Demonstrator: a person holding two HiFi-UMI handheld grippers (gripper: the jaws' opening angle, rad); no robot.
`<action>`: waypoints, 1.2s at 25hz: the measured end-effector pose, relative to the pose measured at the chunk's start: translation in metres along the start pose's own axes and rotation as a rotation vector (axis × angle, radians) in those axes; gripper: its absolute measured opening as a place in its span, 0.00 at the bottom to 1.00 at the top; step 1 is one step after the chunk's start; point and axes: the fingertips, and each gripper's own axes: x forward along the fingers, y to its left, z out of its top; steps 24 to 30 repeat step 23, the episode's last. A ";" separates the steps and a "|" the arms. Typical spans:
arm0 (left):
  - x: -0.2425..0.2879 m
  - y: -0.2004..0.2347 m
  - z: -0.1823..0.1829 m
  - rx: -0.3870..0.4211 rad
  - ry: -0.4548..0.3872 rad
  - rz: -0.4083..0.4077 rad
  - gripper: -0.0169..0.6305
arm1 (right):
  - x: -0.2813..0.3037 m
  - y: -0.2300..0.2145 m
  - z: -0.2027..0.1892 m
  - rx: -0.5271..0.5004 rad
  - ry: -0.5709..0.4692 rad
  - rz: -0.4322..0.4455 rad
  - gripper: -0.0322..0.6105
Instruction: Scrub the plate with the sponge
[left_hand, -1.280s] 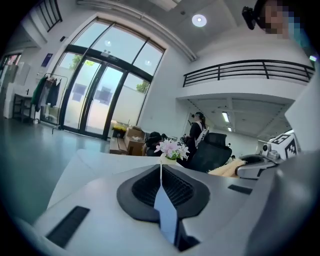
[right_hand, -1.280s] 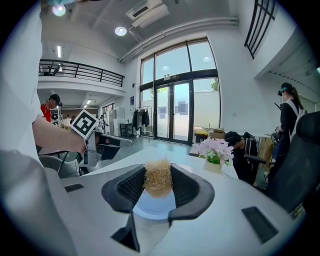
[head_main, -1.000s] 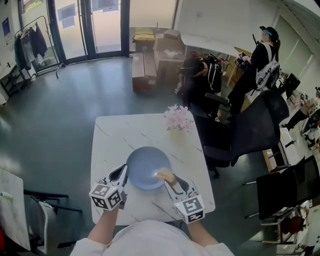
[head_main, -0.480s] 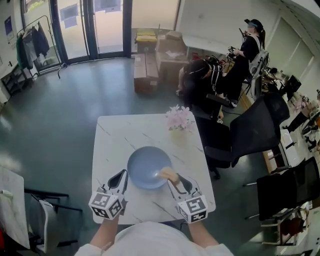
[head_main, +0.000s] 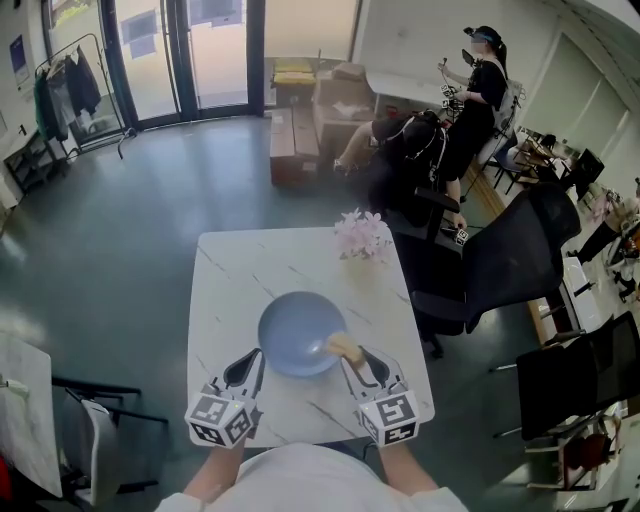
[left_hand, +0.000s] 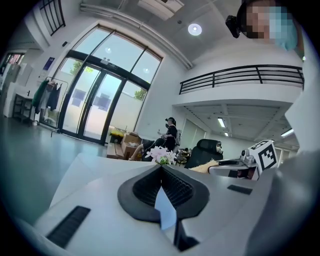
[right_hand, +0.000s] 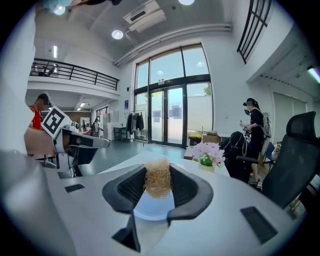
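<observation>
**Sponge clamped at the near-right rim, plate face lies ahead-left**

The right gripper (head_main: 352, 358) is clenched on the straw-coloured fibrous sponge (right_hand: 158, 181). The tuft is squeezed between both pads and pokes out past the tips.

The round pale-blue plate (head_main: 295, 330) sits flat on the white marble-look table (head_main: 235, 270), on the half nearer us. The pink flowers (head_main: 360, 235) stand well beyond it.

In the head view the sponge rests at the plate's near-right rim, so the unscrubbed face lies ahead and to the left of the tool. We judge the next stroke should go that way, toward the plate's centre. The plate is round, so no long axis matters here.

The left gripper (head_main: 250, 362) has its jaws pressed together, with its tips just beside the plate's near-left rim. A thin pale-blue sliver shows in the slit between its pads; we cannot tell whether that is plate rim. The right hand carries the tool, and the left is placed to brace the plate.
</observation>
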 end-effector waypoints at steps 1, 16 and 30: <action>0.000 -0.001 0.001 0.002 -0.001 -0.002 0.08 | -0.001 0.000 0.000 0.001 -0.001 -0.002 0.28; 0.002 0.000 0.002 0.017 0.005 -0.003 0.08 | -0.002 0.001 -0.003 0.003 0.000 -0.012 0.28; -0.001 -0.001 0.002 0.014 0.011 -0.007 0.08 | -0.006 0.004 -0.001 0.007 0.003 -0.016 0.28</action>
